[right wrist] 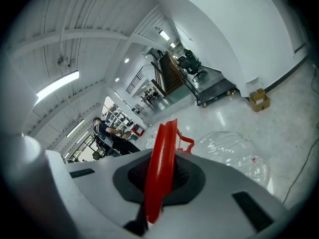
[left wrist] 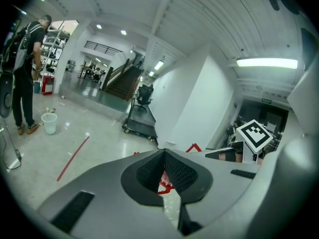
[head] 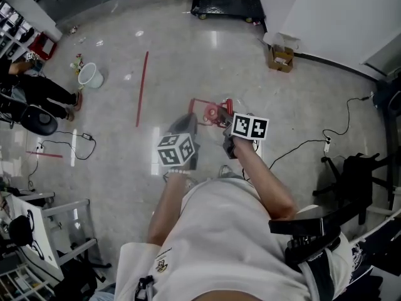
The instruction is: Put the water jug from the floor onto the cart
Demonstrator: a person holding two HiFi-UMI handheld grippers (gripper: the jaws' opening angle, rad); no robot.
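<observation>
The water jug is clear plastic (right wrist: pixel 234 156) with a red handle (right wrist: pixel 162 168) and red top (head: pixel 213 113). My right gripper (right wrist: pixel 160 180) is shut on that red handle, which stands on edge between the pads; in the head view the right gripper (head: pixel 225 119) sits just right of the jug top. My left gripper (head: pixel 188 123) is just left of the jug, and in its own view the left gripper (left wrist: pixel 165 156) has its tips together, with red plastic (left wrist: pixel 164 183) showing beyond them. The black flat cart (head: pixel 225 2) stands far ahead by the wall.
A cardboard box (head: pixel 281 56) sits near the wall to the cart's right. A white bucket (head: pixel 91 75) and a person (head: pixel 37 93) are at the left, and a red strip (head: pixel 143 88) lies on the floor. Cables (head: pixel 338 130) and a black chair (head: pixel 357 174) are at the right.
</observation>
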